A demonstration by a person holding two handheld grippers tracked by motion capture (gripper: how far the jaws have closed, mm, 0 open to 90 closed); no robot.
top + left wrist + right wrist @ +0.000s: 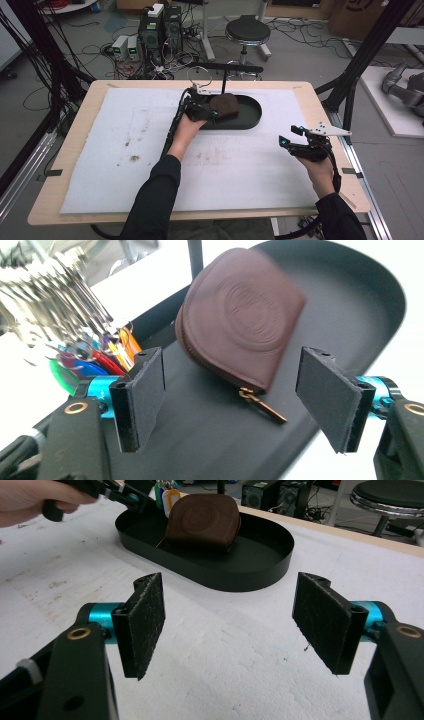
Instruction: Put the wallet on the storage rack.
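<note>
Left tongs [230, 400]: the jaws stand wide apart and nothing is between the pads; the brown pouch [242, 315] lies just in front of them, not touched. No earlier picture is at hand, so I say only that they are open at the tray.
Right tongs [227, 625]: also open and empty, over the bare white mat [240, 670], well apart from the tray. I judge this hand is waiting, kept out of the way of the other one.
Brown pouch: it sits inside the black oval tray [252, 117], toward the tray's left end, leaning up instead of lying flat. Its picture in the left gripper view is a little blurred.
Zip pull [262, 405]: a small brass tab, pointing toward the left tongs.
Bunch of keys [60, 305]: it hangs beside the pouch, with coloured plastic tags [107, 360] under it; I cannot tell what it hangs from.
Why so: the tray seems to be the collecting place, and the pouch looks already put down there.
Desk [70, 150]: wooden, covered by the white mat.
Writing: a round stamp is pressed in the pouch leather, too soft to read; the tags show no legible words.
</note>
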